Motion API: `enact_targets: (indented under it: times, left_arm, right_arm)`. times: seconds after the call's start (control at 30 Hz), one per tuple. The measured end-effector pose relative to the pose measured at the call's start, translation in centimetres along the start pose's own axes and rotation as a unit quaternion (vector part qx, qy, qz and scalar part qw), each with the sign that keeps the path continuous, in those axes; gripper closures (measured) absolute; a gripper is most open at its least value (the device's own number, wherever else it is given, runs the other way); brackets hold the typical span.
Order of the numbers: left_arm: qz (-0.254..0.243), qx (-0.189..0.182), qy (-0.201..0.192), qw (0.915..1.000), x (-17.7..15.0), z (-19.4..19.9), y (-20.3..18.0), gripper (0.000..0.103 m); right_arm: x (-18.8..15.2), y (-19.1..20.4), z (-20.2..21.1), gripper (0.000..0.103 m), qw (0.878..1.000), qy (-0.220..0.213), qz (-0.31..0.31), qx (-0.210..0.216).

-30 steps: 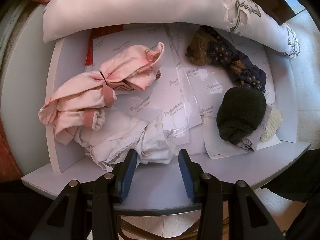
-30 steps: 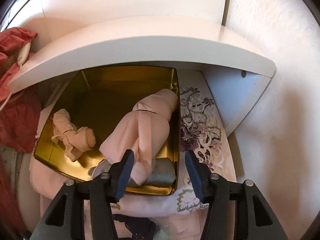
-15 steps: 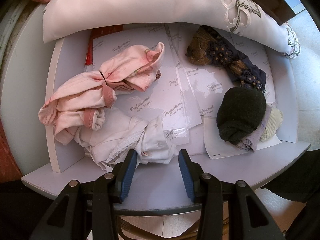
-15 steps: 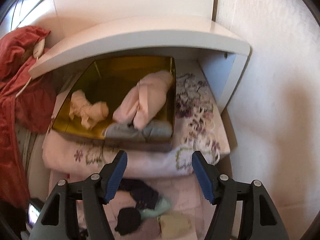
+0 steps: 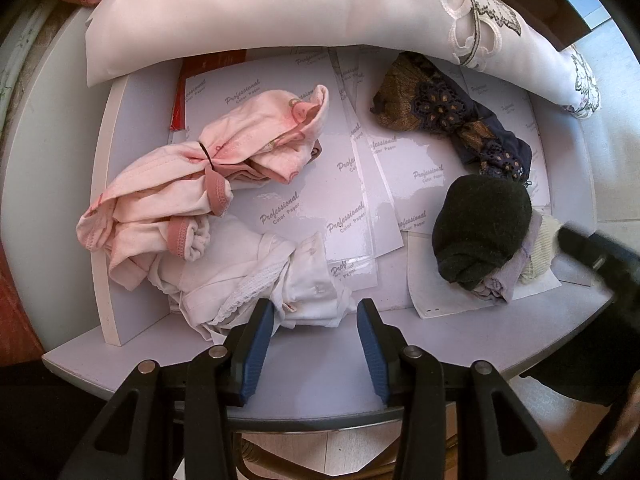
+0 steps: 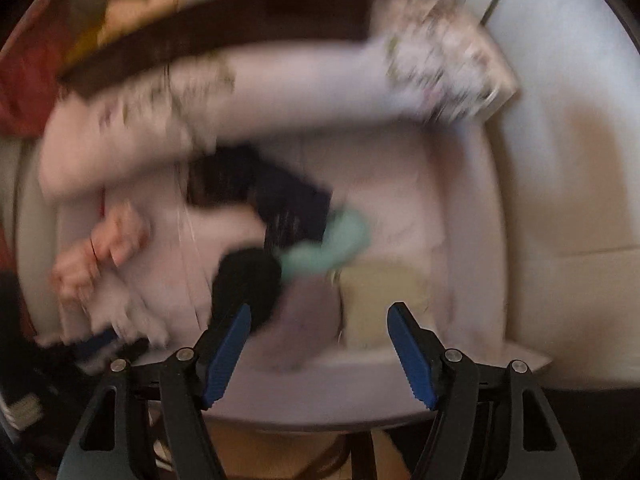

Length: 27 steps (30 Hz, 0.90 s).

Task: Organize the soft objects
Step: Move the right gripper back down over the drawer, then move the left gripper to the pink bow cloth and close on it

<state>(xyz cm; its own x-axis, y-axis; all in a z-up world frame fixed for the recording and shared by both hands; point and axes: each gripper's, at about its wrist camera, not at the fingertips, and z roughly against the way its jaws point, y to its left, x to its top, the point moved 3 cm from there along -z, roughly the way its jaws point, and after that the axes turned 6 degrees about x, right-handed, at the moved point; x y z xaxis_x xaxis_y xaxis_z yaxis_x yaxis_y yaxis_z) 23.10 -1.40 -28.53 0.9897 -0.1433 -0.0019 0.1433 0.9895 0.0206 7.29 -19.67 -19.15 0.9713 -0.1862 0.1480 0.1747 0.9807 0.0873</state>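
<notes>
On the white shelf (image 5: 328,364) lie a tied pink garment bundle (image 5: 208,176), a white lacy garment (image 5: 256,292), a brown and navy lace piece (image 5: 444,120) and a black sock roll (image 5: 480,228) on lilac and cream pieces. My left gripper (image 5: 315,308) is open and empty, just in front of the white garment. My right gripper (image 6: 318,312) is open and empty; its view is blurred and shows the black roll (image 6: 246,280), a teal piece (image 6: 328,248), a lilac piece (image 6: 308,316) and a cream piece (image 6: 380,296) close ahead. It enters the left wrist view at the right edge (image 5: 592,252).
Sheets of glossy paper (image 5: 304,208) cover the shelf floor. A white embroidered pillow (image 5: 304,12) lies along the back, with a dark tin (image 6: 224,36) on it. Upright shelf walls stand at the left (image 5: 110,208) and the right. Red cloth (image 6: 24,80) lies at the left.
My right gripper has swung down from the gold tin to the lower shelf, above the sock pile, and now shows in the left wrist view. My left gripper has not moved.
</notes>
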Motion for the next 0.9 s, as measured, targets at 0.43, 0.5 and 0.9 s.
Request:
enact_targets:
  times: [0.43, 0.5, 0.9]
  left_arm:
    - [-0.002, -0.007, 0.001, 1.0000, 0.0, -0.1, -0.2, 0.051]
    - [-0.004, -0.013, 0.001, 0.9999, -0.1, 0.0, -0.5, 0.045]
    - [0.019, -0.062, -0.057, 0.9963, 2.7, 4.8, 0.2, 0.036]
  right_arm:
    - [-2.6, 1.1, -4.4, 0.031, 0.998, 0.058, 0.009, -0.007]
    - [-2.9, 1.2, -5.1, 0.032, 0.998, 0.062, 0.021, -0.014]
    - [-2.8, 2.8, -6.5, 0.031, 0.998, 0.035, 0.046, -0.027]
